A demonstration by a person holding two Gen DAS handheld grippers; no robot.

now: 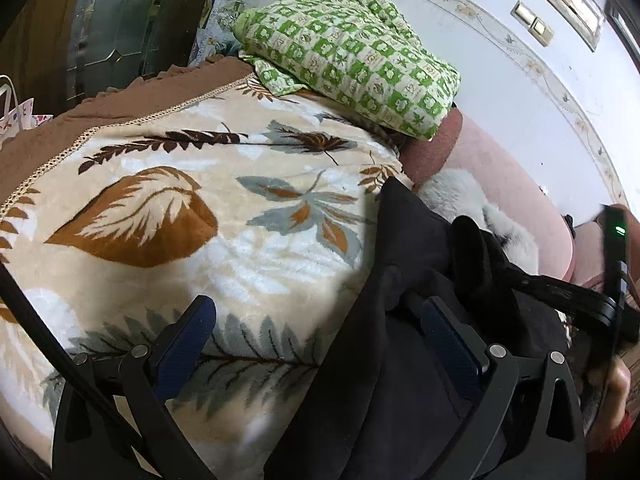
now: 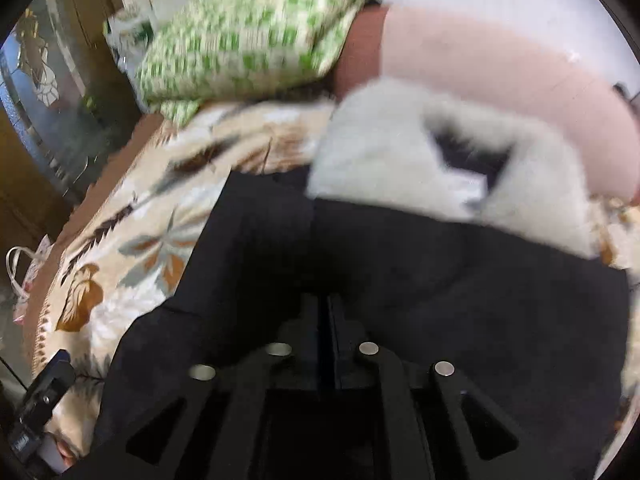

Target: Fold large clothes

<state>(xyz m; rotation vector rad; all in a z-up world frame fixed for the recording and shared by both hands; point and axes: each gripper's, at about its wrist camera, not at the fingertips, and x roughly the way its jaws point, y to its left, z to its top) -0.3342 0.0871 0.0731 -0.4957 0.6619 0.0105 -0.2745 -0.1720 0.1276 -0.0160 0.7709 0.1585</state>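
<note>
A large black coat point(image 2: 400, 264) with a white fur collar point(image 2: 404, 148) lies on a leaf-patterned blanket point(image 1: 200, 216). In the left wrist view the coat point(image 1: 400, 360) fills the lower right and the fur point(image 1: 472, 204) shows behind it. My left gripper point(image 1: 316, 320) is open, one blue pad point(image 1: 188, 336) over the blanket, the other point(image 1: 452, 344) over the black cloth. My right gripper point(image 2: 324, 312) has its jaws together over the black coat; whether cloth is pinched between them is hidden. The right gripper also shows in the left wrist view point(image 1: 480, 256), in the black cloth.
A green checkered quilt point(image 1: 352, 56) is piled at the back of the bed. A pink cushion point(image 1: 516, 192) runs along the white wall point(image 1: 480, 60) on the right. A dark glass cabinet point(image 1: 120, 24) stands at the far left. The brown bed edge point(image 1: 60, 128) drops off on the left.
</note>
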